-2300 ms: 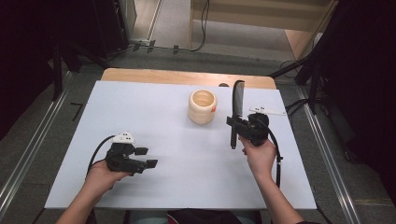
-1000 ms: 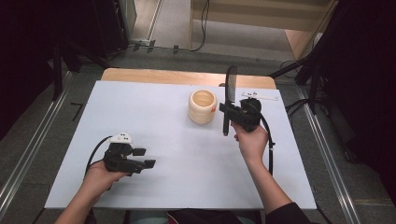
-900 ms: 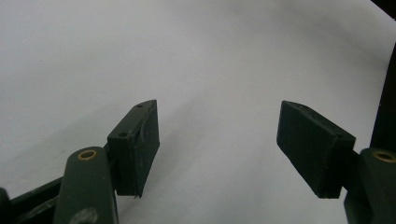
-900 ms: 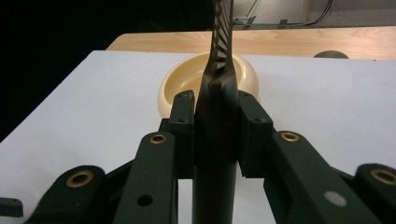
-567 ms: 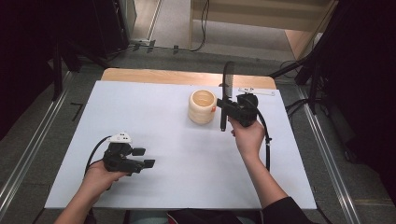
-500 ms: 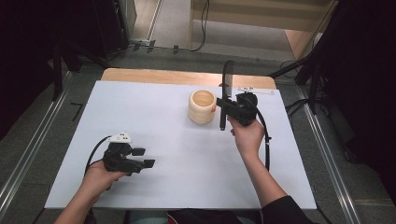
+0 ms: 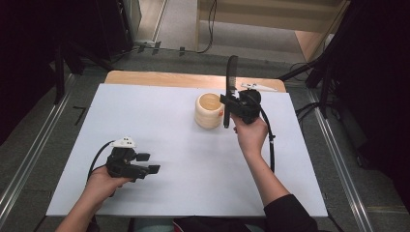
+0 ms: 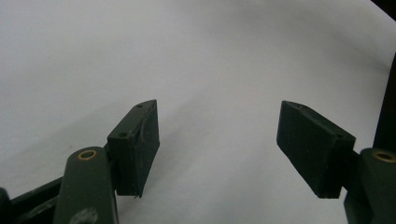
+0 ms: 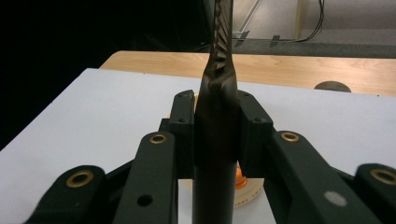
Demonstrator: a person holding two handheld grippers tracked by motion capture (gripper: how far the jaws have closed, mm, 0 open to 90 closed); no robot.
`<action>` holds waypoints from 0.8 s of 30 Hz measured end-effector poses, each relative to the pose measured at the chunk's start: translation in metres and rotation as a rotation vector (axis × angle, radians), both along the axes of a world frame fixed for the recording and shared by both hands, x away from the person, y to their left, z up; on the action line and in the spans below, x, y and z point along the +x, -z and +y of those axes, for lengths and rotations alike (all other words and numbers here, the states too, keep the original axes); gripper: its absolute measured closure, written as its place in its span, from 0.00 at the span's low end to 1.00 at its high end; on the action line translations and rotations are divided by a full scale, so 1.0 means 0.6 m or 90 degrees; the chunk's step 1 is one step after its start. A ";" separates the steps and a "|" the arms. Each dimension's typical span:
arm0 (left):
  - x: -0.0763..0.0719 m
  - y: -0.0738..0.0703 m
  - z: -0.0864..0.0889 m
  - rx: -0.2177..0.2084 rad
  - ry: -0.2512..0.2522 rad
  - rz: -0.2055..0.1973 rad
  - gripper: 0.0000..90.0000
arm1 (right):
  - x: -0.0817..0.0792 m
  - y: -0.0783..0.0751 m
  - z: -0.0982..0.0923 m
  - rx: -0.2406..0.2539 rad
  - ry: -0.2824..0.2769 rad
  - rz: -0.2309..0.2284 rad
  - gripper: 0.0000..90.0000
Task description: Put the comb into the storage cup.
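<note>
The right gripper [image 7: 231,102] has its jaws clamped on an upright comb [image 9: 219,70], hiding most of the cup [image 7: 209,110] beyond them, while the left gripper [image 8: 219,144] gapes wide over bare desk [image 8: 187,60].

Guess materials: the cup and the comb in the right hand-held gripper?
Cup: probably wood or bamboo. It is pale tan and matte, with a thick wall and a lighter inside; no grain resolves, so ceramic can't be ruled out.
Comb: likely hard plastic. It is dark, with a slight sheen, and its teeth look moulded. The right hand-held gripper clamps its handle, and it stays straight.
</note>
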State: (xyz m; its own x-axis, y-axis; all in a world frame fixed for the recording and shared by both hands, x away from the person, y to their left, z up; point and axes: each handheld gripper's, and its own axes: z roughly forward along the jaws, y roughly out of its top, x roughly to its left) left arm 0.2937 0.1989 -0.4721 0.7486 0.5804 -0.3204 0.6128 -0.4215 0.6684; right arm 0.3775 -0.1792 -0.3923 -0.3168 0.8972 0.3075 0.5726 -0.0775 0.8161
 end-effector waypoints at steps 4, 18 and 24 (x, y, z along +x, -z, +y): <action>0.001 0.000 0.003 -0.001 -0.008 0.003 0.34 | 0.008 -0.003 0.002 -0.001 0.002 -0.001 0.77; 0.001 0.000 0.004 -0.002 -0.007 0.001 0.34 | 0.031 -0.004 0.014 -0.006 0.002 -0.005 0.77; 0.001 0.001 0.002 0.001 -0.003 0.003 0.34 | 0.046 -0.006 0.021 -0.009 0.009 -0.006 0.77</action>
State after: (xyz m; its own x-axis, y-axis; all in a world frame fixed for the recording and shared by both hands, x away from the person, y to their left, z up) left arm 0.2945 0.2004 -0.4727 0.7444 0.5848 -0.3224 0.6176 -0.4194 0.6653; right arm 0.4049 -0.1669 -0.3886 -0.3076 0.9059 0.2911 0.5639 -0.0729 0.8226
